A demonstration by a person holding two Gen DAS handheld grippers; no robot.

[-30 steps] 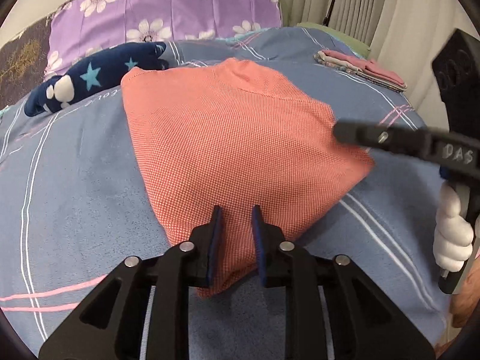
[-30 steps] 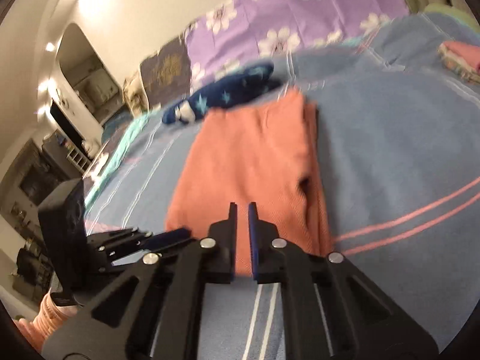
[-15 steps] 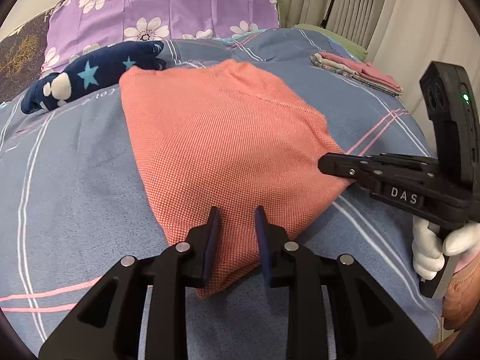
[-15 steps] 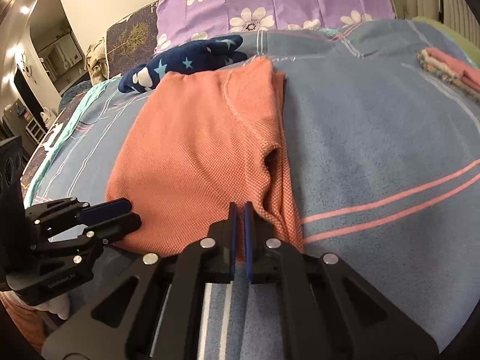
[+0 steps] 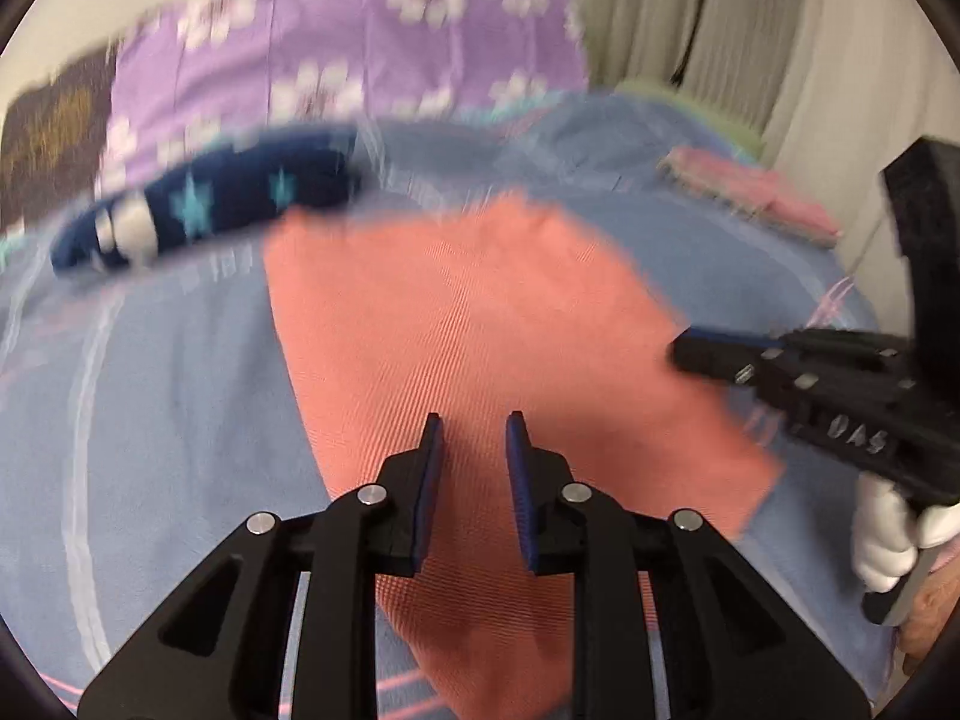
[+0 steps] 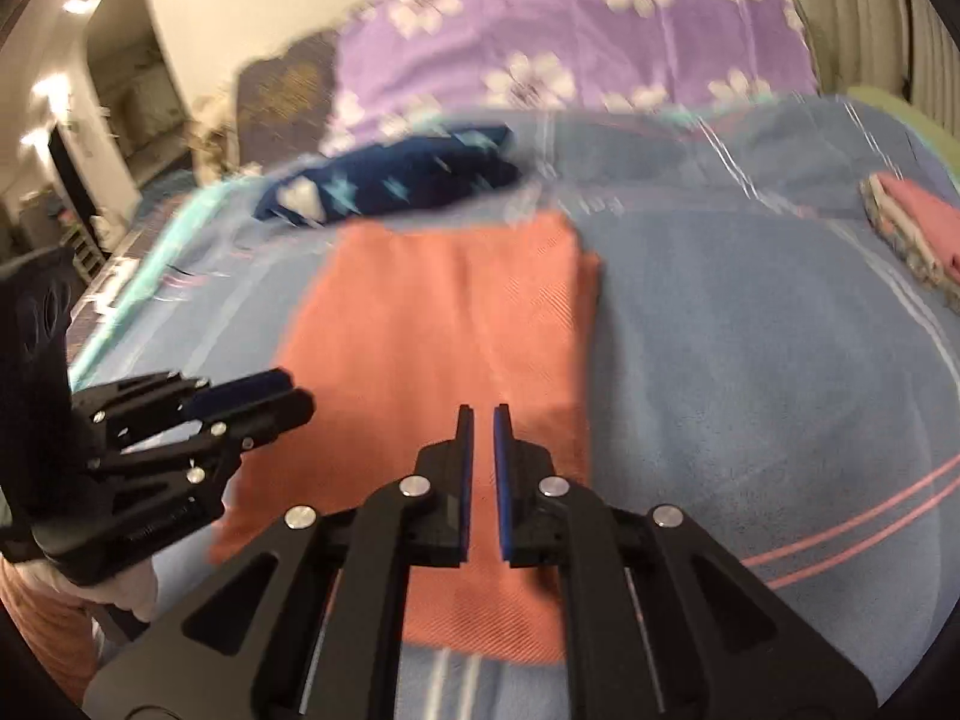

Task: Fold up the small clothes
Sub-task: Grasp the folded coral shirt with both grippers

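An orange knitted garment (image 5: 480, 348) lies folded flat on the blue striped bedspread (image 5: 150, 420); it also shows in the right wrist view (image 6: 444, 324). My left gripper (image 5: 474, 426) hovers over its near edge, jaws a little apart and empty. My right gripper (image 6: 482, 417) hovers over the near right part of the garment, jaws a narrow gap apart, holding nothing. Each gripper shows in the other's view: the right one (image 5: 690, 351) at the garment's right edge, the left one (image 6: 288, 396) at its left edge. Both views are motion-blurred.
A navy star-patterned garment (image 5: 204, 210) lies behind the orange one, also in the right wrist view (image 6: 390, 180). A purple flowered pillow (image 6: 570, 54) is at the headboard. A folded pink pile (image 6: 918, 222) sits at the far right, near the bed edge and curtain.
Both grippers have moved forward over the orange garment, and the views blur. The right jaws have opened slightly from nearly closed. The garment has not moved.
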